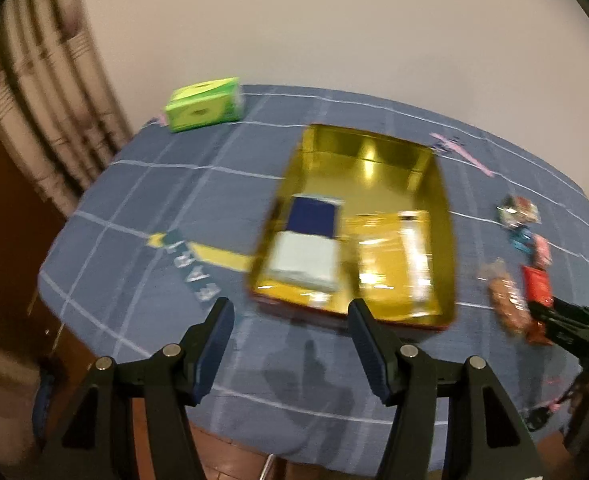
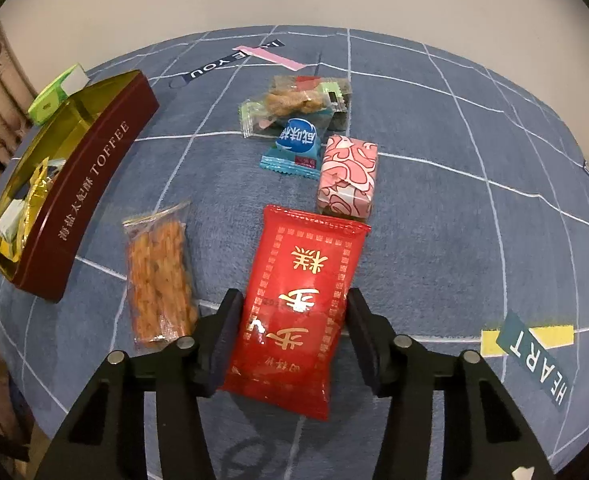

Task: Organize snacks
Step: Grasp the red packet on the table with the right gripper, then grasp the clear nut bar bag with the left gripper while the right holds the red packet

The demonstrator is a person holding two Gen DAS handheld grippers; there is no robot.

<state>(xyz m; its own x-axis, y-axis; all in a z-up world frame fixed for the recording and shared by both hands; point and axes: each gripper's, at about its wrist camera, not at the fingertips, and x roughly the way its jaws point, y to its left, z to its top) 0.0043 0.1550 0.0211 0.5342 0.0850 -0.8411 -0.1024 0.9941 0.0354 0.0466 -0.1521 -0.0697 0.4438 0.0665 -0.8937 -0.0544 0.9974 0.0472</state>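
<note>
An open maroon toffee tin (image 2: 90,184) with a gold inside stands at the left of the blue tablecloth. In the left wrist view the tin (image 1: 448,240) holds a blue-and-white packet (image 1: 310,240) and gold packets (image 1: 394,256). My right gripper (image 2: 294,296) is shut on a red snack packet (image 2: 298,292), which lies flat on the cloth with both pads against its long edges. My left gripper (image 1: 290,308) hangs open over the cloth just in front of the tin's near wall, with nothing between its fingers.
Loose snacks lie right of the tin: an orange crispy bar in clear wrap (image 2: 160,276), a pink patterned packet (image 2: 348,178), a blue packet (image 2: 294,146) and clear-wrapped pieces (image 2: 294,98). A green tissue box (image 1: 204,104) stands at the far left corner. A curtain hangs left.
</note>
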